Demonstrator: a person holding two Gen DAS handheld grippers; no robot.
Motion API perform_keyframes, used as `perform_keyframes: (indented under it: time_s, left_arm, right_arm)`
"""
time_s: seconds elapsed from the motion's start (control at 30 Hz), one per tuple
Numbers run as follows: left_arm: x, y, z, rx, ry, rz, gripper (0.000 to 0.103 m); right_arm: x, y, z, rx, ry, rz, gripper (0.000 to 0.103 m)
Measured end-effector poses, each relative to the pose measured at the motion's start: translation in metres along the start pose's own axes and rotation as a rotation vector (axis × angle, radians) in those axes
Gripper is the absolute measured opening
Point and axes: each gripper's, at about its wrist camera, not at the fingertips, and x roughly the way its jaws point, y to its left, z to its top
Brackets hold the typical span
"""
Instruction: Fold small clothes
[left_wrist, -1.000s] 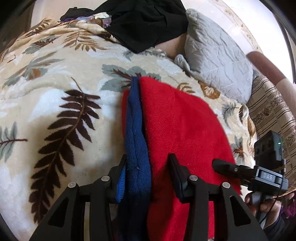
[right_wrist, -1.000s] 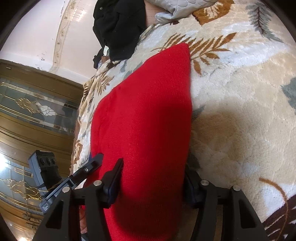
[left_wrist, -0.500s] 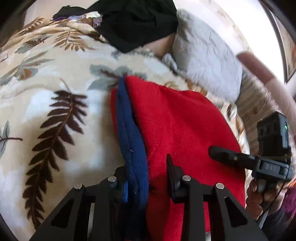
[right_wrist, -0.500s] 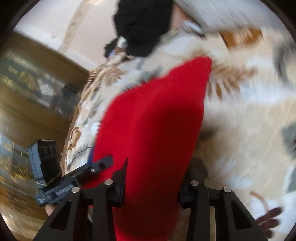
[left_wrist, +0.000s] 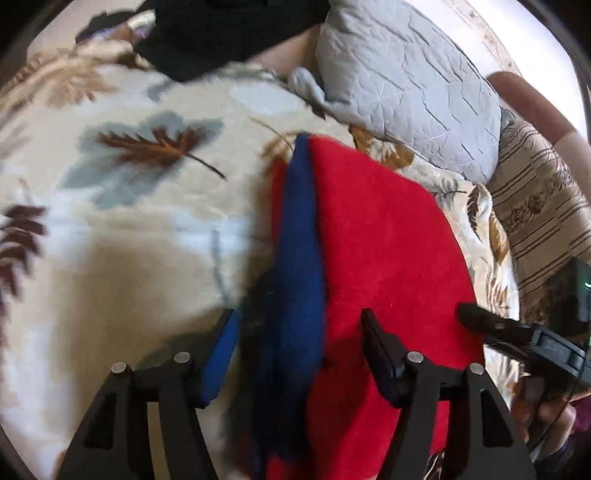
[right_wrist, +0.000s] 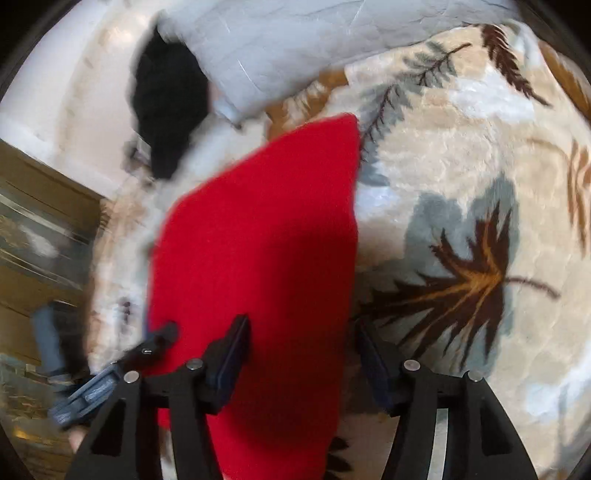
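Observation:
A red knit garment (left_wrist: 388, 236) with a blue band (left_wrist: 299, 236) along its left edge lies on a leaf-print blanket (left_wrist: 140, 229). My left gripper (left_wrist: 299, 343) is open, its fingers either side of the blue band and red cloth, not pinching it. In the right wrist view the red garment (right_wrist: 258, 236) runs between the fingers of my right gripper (right_wrist: 299, 354), which is open around its right edge. Each gripper shows at the side of the other's view.
A grey quilted pillow (left_wrist: 406, 81) and a black garment (left_wrist: 229, 29) lie at the far end of the bed. A striped cushion (left_wrist: 535, 206) is at the right. A wooden glazed door (right_wrist: 33, 229) stands at the left in the right wrist view.
Both grippers have opened wider and let go of the garment. Both views have shifted with motion blur; the garment now lies farther along the blanket toward the pillow.

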Motion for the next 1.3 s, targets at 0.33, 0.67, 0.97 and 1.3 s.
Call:
perform_keyframes:
  time_s: [0.33, 0.67, 0.97, 1.3]
  left_arm:
    - [-0.058, -0.006, -0.02, 0.127, -0.138, 0.176, 0.068]
    - [-0.106, -0.008, -0.045, 0.097, -0.216, 0.227, 0.077]
    - [-0.126, -0.012, -0.064, 0.072, -0.247, 0.282, 0.084]
    - [-0.141, -0.04, -0.077, 0.118, -0.277, 0.32, 0.094]
  right_arm:
    - [0.013, 0.052, -0.05, -0.069, 0.054, 0.145, 0.081]
    - [-0.007, 0.076, -0.029, -0.095, -0.084, -0.002, 0.101]
    - [-0.071, 0.108, -0.062, -0.216, -0.241, -0.078, 0.101]
    - [-0.097, 0.105, -0.137, -0.338, -0.243, -0.319, 0.101]
